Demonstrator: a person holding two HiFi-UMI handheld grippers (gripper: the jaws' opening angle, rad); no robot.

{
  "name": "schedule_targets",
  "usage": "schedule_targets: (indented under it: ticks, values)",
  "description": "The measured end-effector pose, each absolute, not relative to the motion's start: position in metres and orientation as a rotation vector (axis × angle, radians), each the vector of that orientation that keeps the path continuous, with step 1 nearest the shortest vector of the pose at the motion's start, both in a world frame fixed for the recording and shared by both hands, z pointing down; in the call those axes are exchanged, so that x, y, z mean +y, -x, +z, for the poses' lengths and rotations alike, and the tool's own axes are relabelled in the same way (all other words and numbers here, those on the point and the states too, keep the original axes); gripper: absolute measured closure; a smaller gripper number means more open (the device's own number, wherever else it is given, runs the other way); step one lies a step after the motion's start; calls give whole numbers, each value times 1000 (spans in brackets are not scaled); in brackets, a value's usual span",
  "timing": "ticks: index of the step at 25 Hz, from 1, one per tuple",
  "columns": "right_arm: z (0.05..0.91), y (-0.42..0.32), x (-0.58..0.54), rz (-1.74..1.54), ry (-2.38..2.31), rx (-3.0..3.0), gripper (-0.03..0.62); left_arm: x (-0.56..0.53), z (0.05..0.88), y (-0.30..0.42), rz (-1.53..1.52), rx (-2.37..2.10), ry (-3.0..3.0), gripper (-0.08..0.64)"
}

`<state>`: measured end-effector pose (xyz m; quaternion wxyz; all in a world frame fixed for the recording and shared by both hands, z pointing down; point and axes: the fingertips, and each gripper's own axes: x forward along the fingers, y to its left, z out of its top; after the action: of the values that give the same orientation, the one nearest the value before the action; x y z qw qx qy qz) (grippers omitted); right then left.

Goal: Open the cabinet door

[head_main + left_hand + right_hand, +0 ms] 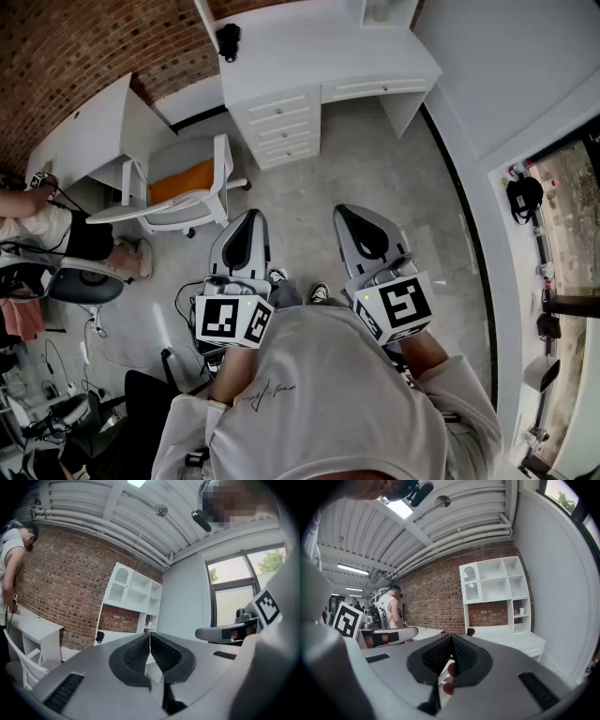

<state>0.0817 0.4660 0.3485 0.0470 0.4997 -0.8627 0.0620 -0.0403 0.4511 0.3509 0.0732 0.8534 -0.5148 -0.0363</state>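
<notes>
Well ahead of jaws, above tips: white shelf unit (501, 592), arched cabinet door (471, 584) at upper left. Left gripper (150, 635) jaws together, empty. Right gripper (451, 638) jaws together, empty.

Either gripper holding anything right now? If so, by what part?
Nothing is held. The left gripper and the right gripper each have their jaws shut together and empty. Both are far from the cabinet door.
</notes>
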Motion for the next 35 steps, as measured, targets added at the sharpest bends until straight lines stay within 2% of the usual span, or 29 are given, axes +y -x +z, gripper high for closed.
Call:
schedule_targets:
  ticks: [20, 35]
  values:
    - [369, -101, 468, 362, -1554, -2673, 569, 454, 367, 38, -19, -1510, -2592, 545]
    - [368, -80, 373, 368, -1471, -2650, 569, 345, 365, 59, -85, -1469, -2567, 543]
